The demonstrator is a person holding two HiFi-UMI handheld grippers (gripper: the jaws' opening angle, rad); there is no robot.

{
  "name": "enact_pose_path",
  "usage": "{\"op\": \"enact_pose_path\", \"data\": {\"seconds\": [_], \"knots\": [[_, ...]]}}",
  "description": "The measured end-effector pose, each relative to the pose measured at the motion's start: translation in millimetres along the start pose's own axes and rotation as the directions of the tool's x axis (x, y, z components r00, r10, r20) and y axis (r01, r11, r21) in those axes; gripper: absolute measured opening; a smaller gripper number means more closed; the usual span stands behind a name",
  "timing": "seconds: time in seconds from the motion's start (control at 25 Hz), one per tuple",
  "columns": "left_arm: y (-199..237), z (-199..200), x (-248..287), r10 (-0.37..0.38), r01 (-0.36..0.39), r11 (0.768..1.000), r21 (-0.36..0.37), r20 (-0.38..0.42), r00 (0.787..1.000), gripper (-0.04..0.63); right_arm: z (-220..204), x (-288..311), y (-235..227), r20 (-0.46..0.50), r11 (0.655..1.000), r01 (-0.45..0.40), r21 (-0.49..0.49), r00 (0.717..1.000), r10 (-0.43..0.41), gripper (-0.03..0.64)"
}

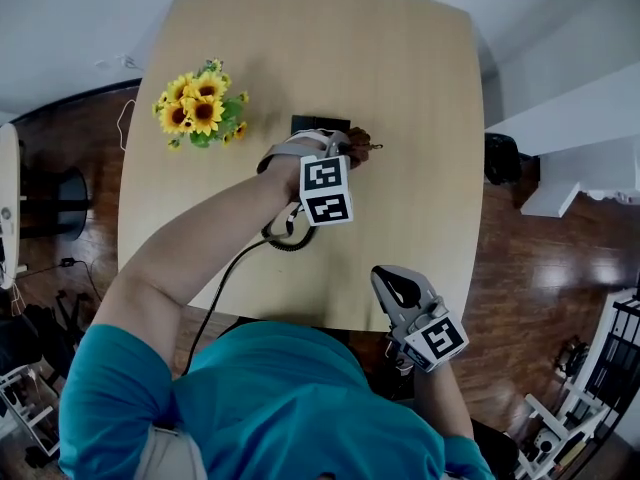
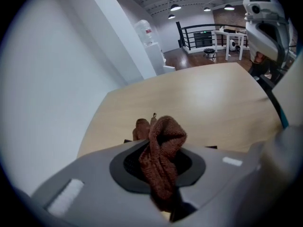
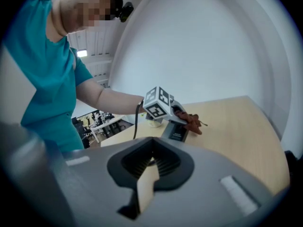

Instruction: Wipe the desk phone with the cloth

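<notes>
The left claw is clamped on the rust-brown cloth and holds it at the far right edge of the desk phone, which sits mid-worktop just right of the sunflowers. To wipe well, I would press the bunched cloth flat to the phone's surface and draw it across in short, even strokes, keeping clear of the coiled cord. The right claw, slightly apart with nothing between its jaws, hangs near the worktop's front edge and could steady the phone.
</notes>
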State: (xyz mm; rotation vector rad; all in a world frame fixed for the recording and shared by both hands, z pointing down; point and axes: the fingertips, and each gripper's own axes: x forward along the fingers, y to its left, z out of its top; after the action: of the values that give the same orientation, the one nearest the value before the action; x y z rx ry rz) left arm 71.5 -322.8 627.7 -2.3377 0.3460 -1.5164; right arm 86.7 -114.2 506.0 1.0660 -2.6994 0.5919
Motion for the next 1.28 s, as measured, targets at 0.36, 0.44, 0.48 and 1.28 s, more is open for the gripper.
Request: {"op": "enact_pose_path", "data": {"seconds": [0.36,0.44,0.48,1.28], "knots": [[10.5,-73.5,-40.6,0.007,-0.013,0.996,-0.092,-0.057,0.998,0.077,-4.1,-0.6,1.3,0.007,1.000,-0.005,-0.001,1.000,0.005,0.002],[7.2,-56.6,-46.0,0.019,-0.020,0.997,-0.079,-0.016,1.000,0.077,0.0,0.8,3.7,0.015,1.000,-0.012,-0.007,1.000,0.012,0.002],[3.5,-42.9,-46.0,0.021,-0.020,0.997,-0.070,0.010,1.000,0.077,1.2,1.3,4.7,0.015,1.000,-0.013,-0.008,1.000,0.013,0.002],[-50.7,-36.4,-39.6,-0.055,0.061,0.992,-0.110,0.054,0.997,0.077,-6.1,-5.3,12.8,0.006,1.000,0.001,-0.010,1.000,-0.001,0.002]]}}
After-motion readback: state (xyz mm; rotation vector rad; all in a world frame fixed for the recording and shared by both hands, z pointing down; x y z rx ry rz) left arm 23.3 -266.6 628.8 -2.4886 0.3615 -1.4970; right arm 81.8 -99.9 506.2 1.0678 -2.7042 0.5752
